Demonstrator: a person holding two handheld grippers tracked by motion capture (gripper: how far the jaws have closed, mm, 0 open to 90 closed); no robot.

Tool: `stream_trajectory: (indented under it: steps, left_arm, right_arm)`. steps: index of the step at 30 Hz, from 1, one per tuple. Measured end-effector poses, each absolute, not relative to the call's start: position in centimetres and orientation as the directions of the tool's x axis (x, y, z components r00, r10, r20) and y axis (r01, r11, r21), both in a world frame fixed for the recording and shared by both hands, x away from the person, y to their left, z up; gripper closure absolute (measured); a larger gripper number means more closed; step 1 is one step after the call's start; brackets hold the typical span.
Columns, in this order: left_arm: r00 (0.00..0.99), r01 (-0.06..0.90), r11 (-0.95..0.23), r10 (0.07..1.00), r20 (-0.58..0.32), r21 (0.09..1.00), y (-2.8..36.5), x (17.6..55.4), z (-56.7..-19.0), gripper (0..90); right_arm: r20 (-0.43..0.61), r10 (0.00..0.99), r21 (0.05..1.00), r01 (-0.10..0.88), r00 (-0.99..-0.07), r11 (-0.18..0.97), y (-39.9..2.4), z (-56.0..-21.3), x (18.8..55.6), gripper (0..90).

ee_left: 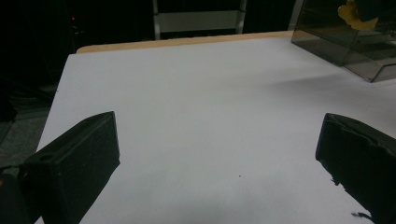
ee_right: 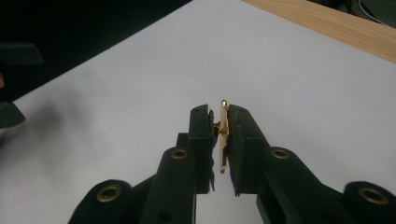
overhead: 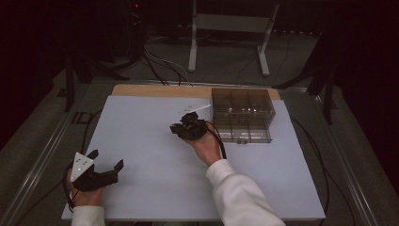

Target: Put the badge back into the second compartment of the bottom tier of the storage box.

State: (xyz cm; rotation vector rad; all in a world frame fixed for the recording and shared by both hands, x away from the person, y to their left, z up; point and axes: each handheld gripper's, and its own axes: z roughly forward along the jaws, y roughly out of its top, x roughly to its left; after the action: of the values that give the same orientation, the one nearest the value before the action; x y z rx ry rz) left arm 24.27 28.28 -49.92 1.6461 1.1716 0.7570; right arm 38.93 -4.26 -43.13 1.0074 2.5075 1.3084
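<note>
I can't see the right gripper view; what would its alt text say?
The right gripper is shut on a thin gold metal piece, held upright edge-on between its two black jaws. Below lies a white table sheet, with a strip of wooden edge at the upper right.

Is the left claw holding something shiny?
No, the left claw is wide open over the bare white table; the right claw pinches the thin gold piece.
</note>
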Motion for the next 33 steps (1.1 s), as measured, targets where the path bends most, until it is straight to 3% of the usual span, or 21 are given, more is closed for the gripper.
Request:
stream_trajectory:
  steps: [33]
  left_arm:
    - [0.347,0.350,-0.082,0.937,-0.047,0.933,27.8,24.2,-49.7,0.4]
  right_arm:
    - [0.196,0.697,0.784,0.537,-0.689,0.311,-9.8,-41.6,39.6,81.4]
